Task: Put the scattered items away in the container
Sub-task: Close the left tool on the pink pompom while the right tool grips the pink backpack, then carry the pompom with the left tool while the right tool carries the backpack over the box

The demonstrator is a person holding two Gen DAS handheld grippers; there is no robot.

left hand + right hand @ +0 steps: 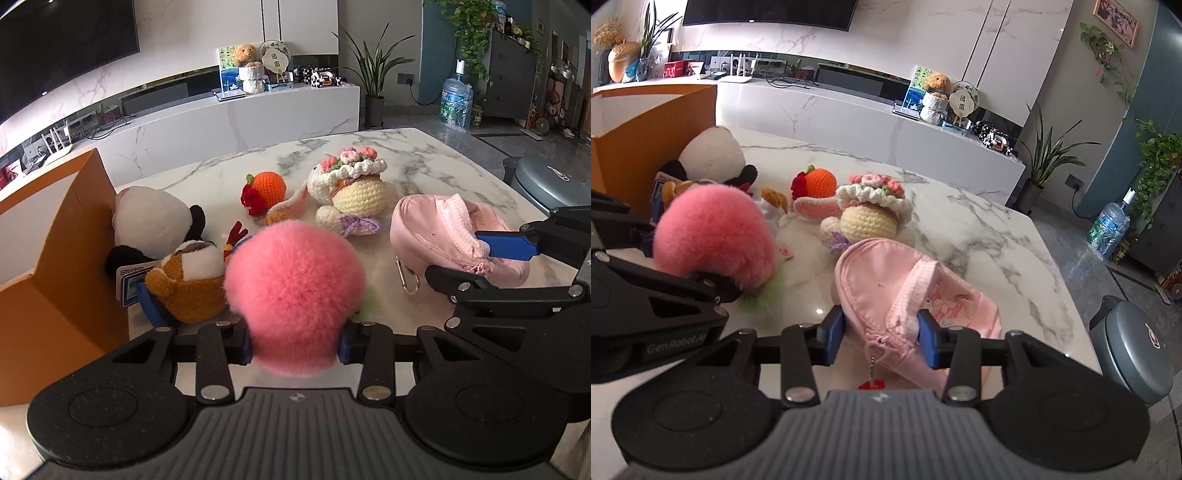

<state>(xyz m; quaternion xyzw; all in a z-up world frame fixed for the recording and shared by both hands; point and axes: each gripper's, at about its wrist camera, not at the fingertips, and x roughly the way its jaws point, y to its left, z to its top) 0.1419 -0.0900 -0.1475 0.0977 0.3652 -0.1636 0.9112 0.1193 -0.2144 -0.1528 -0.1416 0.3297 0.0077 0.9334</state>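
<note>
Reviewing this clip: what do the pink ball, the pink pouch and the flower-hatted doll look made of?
Pink ball: long fluffy pile, likely faux fur; its edges blur into fuzz. Pink pouch: soft woven fabric, matte, with stitched seams and creases. Flower-hatted doll: crocheted yarn; rows of loops show.

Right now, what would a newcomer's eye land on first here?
The fluffy pink pompom, clamped between the left gripper's blue fingers and filling that view's centre. Next, the pale pink pouch pinched by the right gripper, then the orange box standing open at the table's left.
</note>
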